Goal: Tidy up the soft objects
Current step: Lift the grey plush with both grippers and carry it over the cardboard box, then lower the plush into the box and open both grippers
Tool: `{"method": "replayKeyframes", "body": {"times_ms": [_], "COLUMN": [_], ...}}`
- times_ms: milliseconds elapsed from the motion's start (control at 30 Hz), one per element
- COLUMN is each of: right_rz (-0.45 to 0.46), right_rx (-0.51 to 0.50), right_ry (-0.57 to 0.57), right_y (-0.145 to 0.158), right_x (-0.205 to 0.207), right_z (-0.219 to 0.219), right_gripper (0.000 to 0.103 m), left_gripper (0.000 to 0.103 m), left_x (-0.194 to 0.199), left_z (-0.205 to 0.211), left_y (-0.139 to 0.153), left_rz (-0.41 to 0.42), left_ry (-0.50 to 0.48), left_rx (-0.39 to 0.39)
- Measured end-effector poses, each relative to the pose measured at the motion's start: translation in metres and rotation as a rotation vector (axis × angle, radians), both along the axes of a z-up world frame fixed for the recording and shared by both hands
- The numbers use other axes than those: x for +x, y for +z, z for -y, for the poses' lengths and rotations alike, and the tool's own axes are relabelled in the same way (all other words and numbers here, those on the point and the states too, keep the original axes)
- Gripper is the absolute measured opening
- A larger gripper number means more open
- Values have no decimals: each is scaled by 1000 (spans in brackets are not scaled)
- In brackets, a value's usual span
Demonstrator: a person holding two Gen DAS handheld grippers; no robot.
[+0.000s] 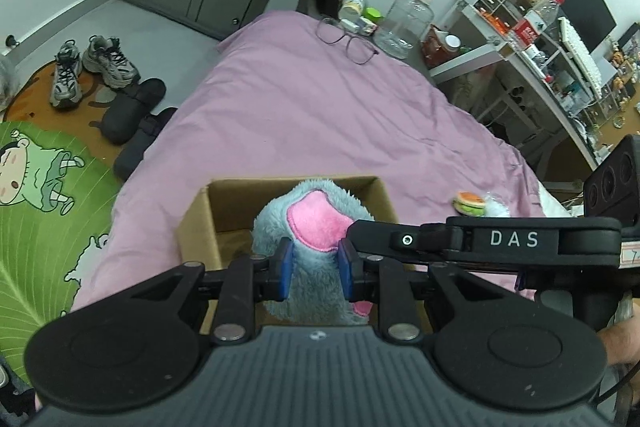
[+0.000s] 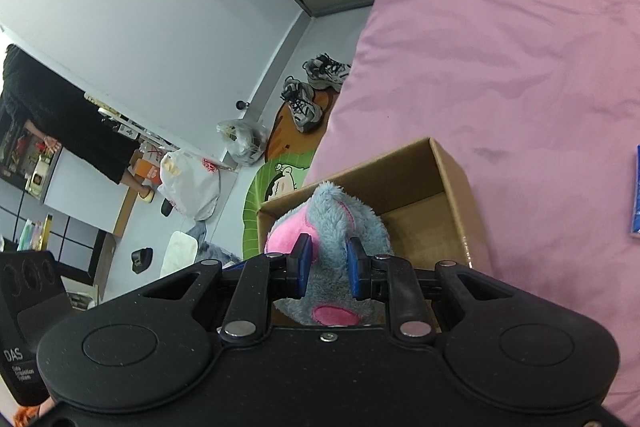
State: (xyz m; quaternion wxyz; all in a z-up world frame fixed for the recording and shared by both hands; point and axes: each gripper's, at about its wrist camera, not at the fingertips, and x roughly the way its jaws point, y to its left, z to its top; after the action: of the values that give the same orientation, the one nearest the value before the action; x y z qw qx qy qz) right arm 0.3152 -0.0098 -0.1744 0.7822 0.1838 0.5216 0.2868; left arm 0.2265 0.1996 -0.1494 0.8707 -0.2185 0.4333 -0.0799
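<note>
Pink bedsheet [image 1: 304,115] covers the bed that carries an open brown cardboard box [image 1: 384,195], with grey sneakers [image 1: 92,67] on the floor beyond and thin-framed spectacles [image 1: 347,41] near the far edge of the bed. Both pairs of tongs grip one fluffy blue plush toy with pink patches [image 1: 316,223], which hangs above the box opening. Left tongs [image 1: 316,267] are closed on the plush, the blue pads [image 1: 285,267] pressing into the pile on either side. Right tongs [image 2: 329,267] are likewise closed on the same toy, seen from the opposite side, with the box [image 2: 448,195] directly behind it. A small hamburger-shaped soft toy [image 1: 469,203] lies on the sheet just beside the box, next to a pale fluffy item [image 1: 496,207] that is only partly visible.

The step in hand appears to be lowering the plush into the box. To do it well, both tongs should descend together so the toy is neither stretched nor twisted, keeping its bulk centred between the cardboard walls. Release is best delayed until the plush rests on the box floor; one pair of tongs may open first, then the other. Whether the toy's lower end already touches the box floor cannot be told.
</note>
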Motion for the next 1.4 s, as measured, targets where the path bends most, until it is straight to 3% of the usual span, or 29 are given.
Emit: {"method": "replayKeyframes", "body": {"times_ms": [200,333,567,733,800,900,1067,1400], "right_rz": [-44,-45,6,46,66,106,146,205], "right_rx": [-23,-16,-29,-39,-69,-96,-133,-152], "right_ry": [-9,-10,-19,-33,-51,-72,-108,-169], "right_y": [-11,-6,10,25,31,39,50,67], "right_x": [2,0,-8,-17,-22,-27,-38,-61], "right_z": [-4,1,15,39,50,69,102,160], "right_gripper": [26,35,48,66,73,74,82,87], "left_gripper": [23,24,27,28,32,44,71,74], "left_x": [5,7,7,2,0,-3,-9,-20], "left_z": [-1,2,9,15,20,30,51,96], "left_y": [-12,-15,-16,-8,-2,8,28,58], "left_rz": [-46,-56,-76,-71,-67,-63,-35,26], "left_ry": [8,2,8,15,14,14,4,-50], "left_rx": [29,61,102,114,116,125,144,159]}}
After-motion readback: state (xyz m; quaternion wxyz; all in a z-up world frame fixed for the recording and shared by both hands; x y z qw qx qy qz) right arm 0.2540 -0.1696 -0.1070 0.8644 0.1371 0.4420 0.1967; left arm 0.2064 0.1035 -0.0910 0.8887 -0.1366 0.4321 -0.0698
